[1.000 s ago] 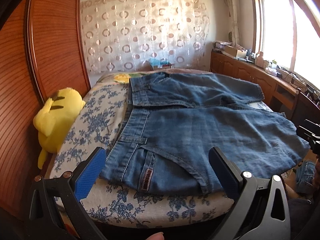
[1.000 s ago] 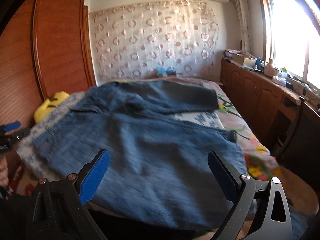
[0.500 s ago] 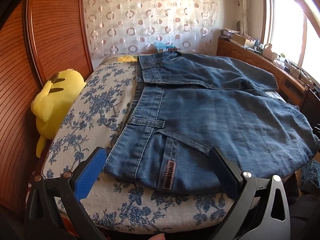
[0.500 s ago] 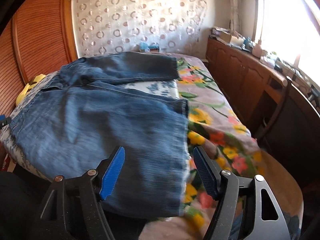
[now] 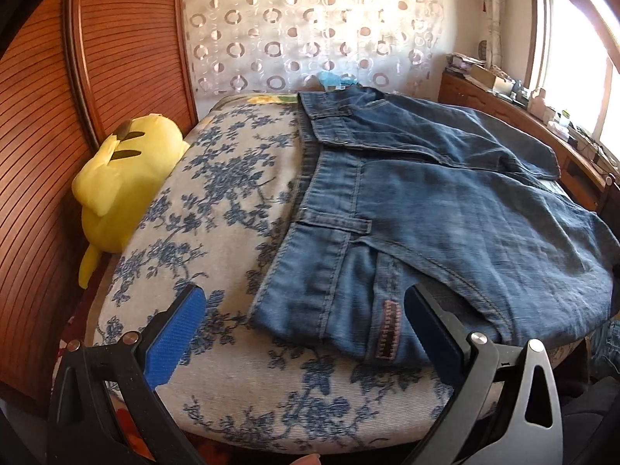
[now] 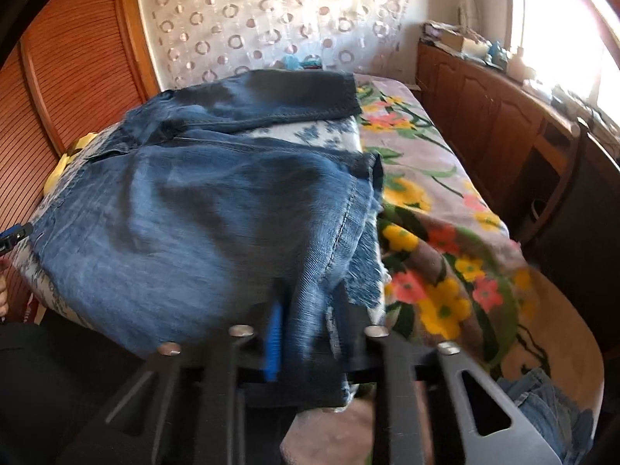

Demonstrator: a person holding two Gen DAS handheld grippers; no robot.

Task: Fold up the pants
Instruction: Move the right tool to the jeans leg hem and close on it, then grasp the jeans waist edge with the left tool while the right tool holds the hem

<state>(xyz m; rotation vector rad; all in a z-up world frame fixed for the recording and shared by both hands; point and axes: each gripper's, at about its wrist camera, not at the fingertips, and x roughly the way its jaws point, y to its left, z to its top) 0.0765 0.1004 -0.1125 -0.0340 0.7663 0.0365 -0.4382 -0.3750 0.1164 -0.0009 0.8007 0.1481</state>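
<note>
Blue jeans (image 5: 445,209) lie spread across the bed, waistband to the left, legs to the right. In the left wrist view my left gripper (image 5: 302,333) is open, its blue pads either side of the waistband's near corner with the brown label (image 5: 389,329). In the right wrist view the jeans (image 6: 217,209) lie in front of me, and my right gripper (image 6: 306,333) is shut on the frayed hem corner of the near leg (image 6: 341,255). The far leg (image 6: 294,97) lies flat behind.
A yellow plush toy (image 5: 124,178) sits at the bed's left by the wooden wardrobe (image 5: 58,124). A floral blanket (image 6: 438,232) covers the bed's right side. Wooden cabinets (image 6: 503,116) run under the window. More denim (image 6: 542,399) lies on the floor.
My right gripper moved to the near leg's hem and closed on it. My left gripper moved closer to the waistband corner and stayed open.
</note>
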